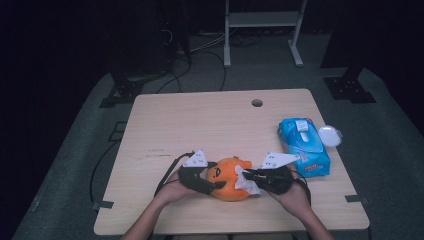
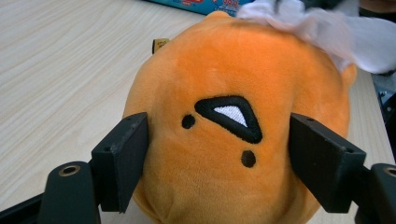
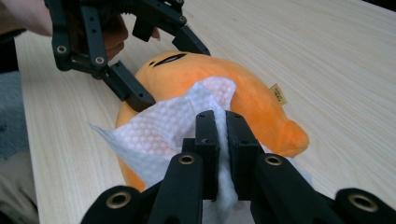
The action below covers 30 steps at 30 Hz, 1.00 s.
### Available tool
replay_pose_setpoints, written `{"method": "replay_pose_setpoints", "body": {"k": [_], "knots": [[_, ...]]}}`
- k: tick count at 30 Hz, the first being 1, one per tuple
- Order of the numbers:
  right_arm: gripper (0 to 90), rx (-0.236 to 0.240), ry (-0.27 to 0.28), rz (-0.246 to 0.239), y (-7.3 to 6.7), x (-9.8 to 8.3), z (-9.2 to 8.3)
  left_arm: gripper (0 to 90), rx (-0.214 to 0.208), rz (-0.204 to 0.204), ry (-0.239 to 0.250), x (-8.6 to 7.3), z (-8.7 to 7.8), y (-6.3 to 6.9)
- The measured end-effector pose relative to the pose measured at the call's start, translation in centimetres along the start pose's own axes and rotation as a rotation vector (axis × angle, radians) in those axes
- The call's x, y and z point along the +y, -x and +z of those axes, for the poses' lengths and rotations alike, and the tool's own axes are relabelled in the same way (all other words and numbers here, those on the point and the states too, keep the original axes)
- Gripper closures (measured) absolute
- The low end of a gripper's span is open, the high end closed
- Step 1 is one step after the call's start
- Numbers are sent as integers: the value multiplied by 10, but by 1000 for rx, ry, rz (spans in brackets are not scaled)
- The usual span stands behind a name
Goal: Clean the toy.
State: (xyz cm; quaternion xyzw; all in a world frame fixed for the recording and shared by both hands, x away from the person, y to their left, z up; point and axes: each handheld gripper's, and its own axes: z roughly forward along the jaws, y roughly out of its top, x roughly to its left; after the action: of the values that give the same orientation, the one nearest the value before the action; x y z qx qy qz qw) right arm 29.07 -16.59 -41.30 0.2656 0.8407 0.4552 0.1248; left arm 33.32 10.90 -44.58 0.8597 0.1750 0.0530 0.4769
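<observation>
Near the table's (image 1: 165,125) front edge, about midway along it, sits an orange plush toy (image 1: 229,179), face turned to the left.

At the left: left gripper (image 1: 212,186) set around the plush's face, jaws standing apart on either cheek. Pads seem to just meet the fur in the left gripper view, though whether pressing or merely alongside is hard to tell. Not a firm clamp, going by the unsquashed shape.

Risk there: a soft, rounded body between flat pads. Could roll or squirt out forward under any sideways push from the wiping, since little seems to pin it down. Squeezing harder could dent the stuffing and tilt the face away.

In the middle: white wipe (image 3: 175,123) draped over the top of the plush (image 3: 243,100), one corner hanging loose toward the table.

At the right: right gripper (image 1: 248,173) pinched tight on a fold of the wipe, jaws nearly together with only the sheet between. Thin damp sheet, narrow bite: could tear or slide free under a long drag across plush fur. Loose corner could snag under the left pad (image 3: 135,95), which lies touching the wipe's edge.

Farther right, near the table's right edge: blue wipes pack (image 1: 303,146), well apart from the work and unlikely to interfere.
</observation>
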Motion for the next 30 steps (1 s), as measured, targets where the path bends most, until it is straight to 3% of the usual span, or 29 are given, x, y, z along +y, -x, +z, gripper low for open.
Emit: {"method": "replay_pose_setpoints", "body": {"k": [4, 8, 13, 15, 18, 20, 21, 23, 25, 27, 30], "knots": [[840, 8, -5, 13, 7, -4, -2, 230, -12, -15, 0, 0, -1, -2], [840, -29, -39, 52, 19, -15, -4, 231, -21, -34, 7, -2, -1, -5], [838, 48, 31, 44, 4, -3, -8, 230, -2, -68, 20, -3, 0, -7], [836, 63, 31, 4, -6, 2, -6, 230, 3, -85, 32, -3, 1, -7], [835, 50, 7, -36, -11, 2, -2, 229, 3, -94, 38, -3, 1, -7], [835, 26, 0, -28, -4, -2, -3, 230, 6, -114, 47, -3, 2, -8], [836, -13, -15, -10, 5, -6, -5, 229, 10, -123, 49, -2, 3, -8], [836, -21, -14, 6, 9, -8, -7, 230, 22, -136, 49, 0, 4, -8], [836, -16, 4, 19, 9, -7, -11, 229, 34, -155, 52, 3, 5, -8], [835, 19, 36, 12, 3, -2, -14, 227, 42, -159, 56, 4, 7, -8], [830, 30, 27, -41, -10, 4, -8, 220, 61, -171, 59, 7, 10, -8]]}}
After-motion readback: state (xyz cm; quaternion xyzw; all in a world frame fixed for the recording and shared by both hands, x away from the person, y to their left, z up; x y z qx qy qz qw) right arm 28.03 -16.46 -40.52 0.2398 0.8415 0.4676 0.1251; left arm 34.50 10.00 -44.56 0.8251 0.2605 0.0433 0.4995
